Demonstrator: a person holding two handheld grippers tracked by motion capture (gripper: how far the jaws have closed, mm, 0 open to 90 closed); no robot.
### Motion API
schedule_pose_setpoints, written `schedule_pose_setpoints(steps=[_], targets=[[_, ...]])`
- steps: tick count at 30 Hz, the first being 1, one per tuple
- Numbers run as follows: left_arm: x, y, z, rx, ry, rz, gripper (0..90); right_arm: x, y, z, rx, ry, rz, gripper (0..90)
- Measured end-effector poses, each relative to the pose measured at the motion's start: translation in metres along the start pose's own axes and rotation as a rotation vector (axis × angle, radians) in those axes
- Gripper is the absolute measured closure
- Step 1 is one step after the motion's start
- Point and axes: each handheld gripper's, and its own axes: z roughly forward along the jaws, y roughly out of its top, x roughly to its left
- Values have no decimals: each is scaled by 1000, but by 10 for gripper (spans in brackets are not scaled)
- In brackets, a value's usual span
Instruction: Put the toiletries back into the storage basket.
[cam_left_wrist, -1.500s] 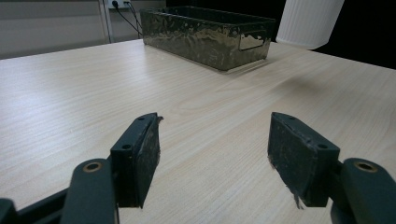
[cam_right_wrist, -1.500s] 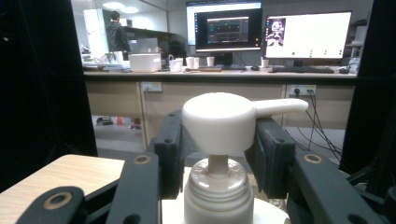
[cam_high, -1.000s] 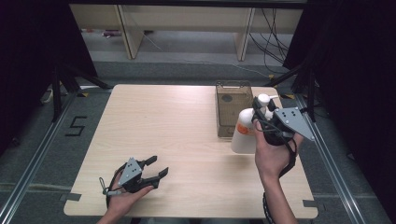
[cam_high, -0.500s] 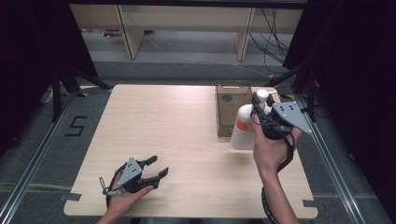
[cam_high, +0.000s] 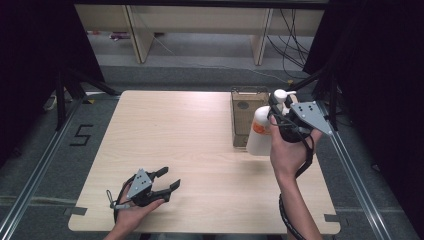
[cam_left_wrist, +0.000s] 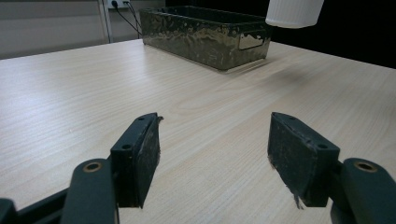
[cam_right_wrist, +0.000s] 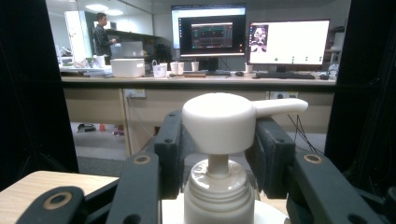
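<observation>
Two grippers: my right (cam_high: 278, 116) clamped on upright bottle (cam_high: 258, 134) neck, bin (cam_high: 248, 107) just left; left (cam_high: 169, 178) apart, idle near-left.

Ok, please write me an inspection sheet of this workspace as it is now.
Surface: light wooden table, bare in the middle.
Job's things: white pump bottle lifted off the table beside the brown bin.
Clutter: nothing seen.
Grippers: right gripper closed on the bottle below its pump; left gripper open, low at the near edge.
Cables: one trails from each gripper.
Surroundings: shelving behind the table, desk with monitors.
</observation>
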Motion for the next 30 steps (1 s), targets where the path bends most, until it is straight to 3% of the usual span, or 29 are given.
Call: schedule_pose_setpoints(steps=[30], targets=[[0, 0, 0, 3, -3, 2, 338, 1, 9, 19, 10, 5, -14, 601]])
